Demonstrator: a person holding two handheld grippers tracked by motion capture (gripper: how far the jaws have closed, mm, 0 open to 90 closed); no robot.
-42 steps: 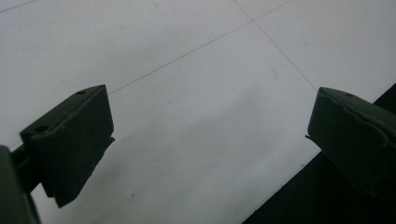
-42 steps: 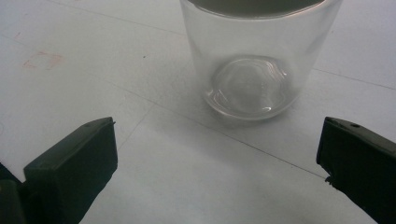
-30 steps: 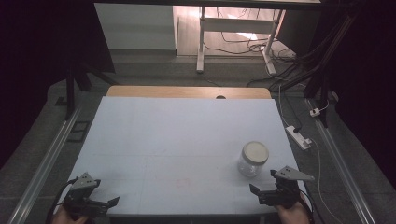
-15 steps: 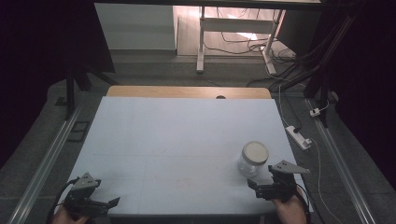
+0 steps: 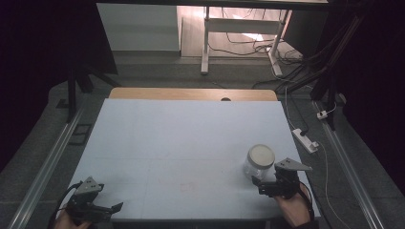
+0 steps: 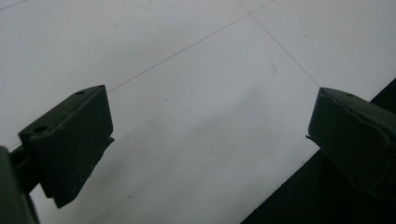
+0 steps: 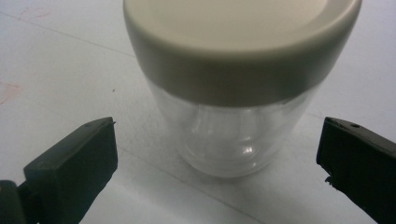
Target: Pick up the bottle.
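**Right tool open in front of the jar, left tool open over the bare worktop**

A clear jar [image 5: 258, 164] with a cream-white lid [image 5: 261, 155] stands upright on the pale blue-grey worktop [image 5: 181, 138], in the near right part of it, not far from the right edge. The jar looks empty – through the glass wall only reflections are visible. The lid sits on top of the jar and covers it fully.

The right tool [image 5: 263, 185] is just beside the jar, on the side near to the person, and it is held in a hand [image 5: 292, 210] that comes in from the bottom edge. In the right gripper view the jar [image 7: 236, 135] is between the two black jaws but a little ahead of them; the jaws are wide apart and do not touch the glass on either side. The lid [image 7: 240, 44] is above the level of the jaws.

The left tool [image 5: 107, 208] is at the near left corner of the worktop, well apart from the jar. In the left gripper view its jaws are also spread wide, with nothing between them – below them only the bare worktop [image 6: 196, 93] with thin seam lines and, at the lower right, its dark edge.

On the floor to the right of the worktop lies a white power strip [image 5: 304, 140] with a cable.
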